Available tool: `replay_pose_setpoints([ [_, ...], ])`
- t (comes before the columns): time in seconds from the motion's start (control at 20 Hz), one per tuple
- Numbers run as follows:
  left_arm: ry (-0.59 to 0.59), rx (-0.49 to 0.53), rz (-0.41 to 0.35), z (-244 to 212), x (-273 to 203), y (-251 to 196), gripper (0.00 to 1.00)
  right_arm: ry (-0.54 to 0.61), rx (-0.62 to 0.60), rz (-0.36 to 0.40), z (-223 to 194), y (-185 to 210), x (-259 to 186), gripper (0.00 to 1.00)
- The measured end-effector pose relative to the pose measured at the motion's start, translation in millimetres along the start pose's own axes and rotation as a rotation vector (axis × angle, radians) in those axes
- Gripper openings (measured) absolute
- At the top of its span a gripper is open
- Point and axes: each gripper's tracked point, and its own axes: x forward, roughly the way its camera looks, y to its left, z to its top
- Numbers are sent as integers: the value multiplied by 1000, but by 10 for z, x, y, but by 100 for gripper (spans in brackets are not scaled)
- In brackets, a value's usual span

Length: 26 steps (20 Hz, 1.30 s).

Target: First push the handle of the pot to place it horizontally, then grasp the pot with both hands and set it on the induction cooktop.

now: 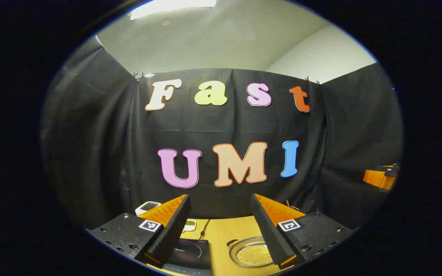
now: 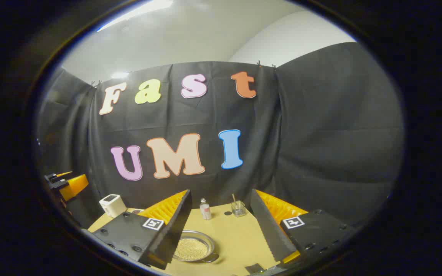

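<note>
Two claws stand released, fingers spread wide above the worktop [image 2: 236,237]. Between the left claw [image 1: 221,226] fingers lie the black induction cooktop [image 1: 190,251], partly covered by the left finger and cut off below, and the pot [image 1: 249,251], its right side behind the other finger. The right claw [image 2: 221,226] looks down on the pot [image 2: 192,247], half hidden by its left finger; the handle is hard to make out. Farther back stand a small bottle [image 2: 205,209], a glass [image 2: 238,209] and a white device [image 2: 112,205].
</note>
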Motion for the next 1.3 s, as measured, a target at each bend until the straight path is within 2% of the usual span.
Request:
replay_pose_setpoints([
  [0.05,3,2,3,-2,-16,13,95,4,-1,-7,-10,-11,-12,96],
  [0.1,6,4,7,-32,-53,48,95,9,-2,-10,-18,-10,-24,92],
  [0.3,24,2,33,-128,-182,210,92,40,2,-14,-61,-3,-87,92],
  [0.35,27,4,39,-144,-214,255,95,52,6,-13,-92,13,-109,92],
  [0.4,28,7,48,-170,-253,310,92,63,11,-11,-189,39,-202,92],
  [0.55,29,5,73,-206,-352,468,92,82,26,0,-307,146,-248,92],
  [0.6,32,0,82,-233,-381,510,92,85,27,6,-324,186,-239,96],
  [0.65,35,-6,90,-262,-405,560,95,86,24,14,-343,235,-232,96],
  [0.7,37,-11,99,-280,-416,604,92,88,19,21,-357,277,-230,96],
  [0.85,57,-18,127,-354,-452,728,92,98,5,43,-402,386,-214,96],
  [0.9,59,-19,133,-371,-453,754,95,96,2,49,-389,428,-204,96],
  [0.95,61,-23,135,-374,-437,763,92,92,-1,54,-387,451,-191,96],
  [1.15,58,-52,100,-421,-344,699,95,107,-10,55,-412,482,-179,96],
  [1.2,60,-58,84,-429,-307,658,92,105,-18,49,-401,472,-173,92],
  [1.25,62,-60,69,-435,-263,625,92,98,-28,39,-386,438,-181,92],
  [1.3,66,-56,57,-464,-232,608,99,95,-37,29,-365,406,-188,92],
])
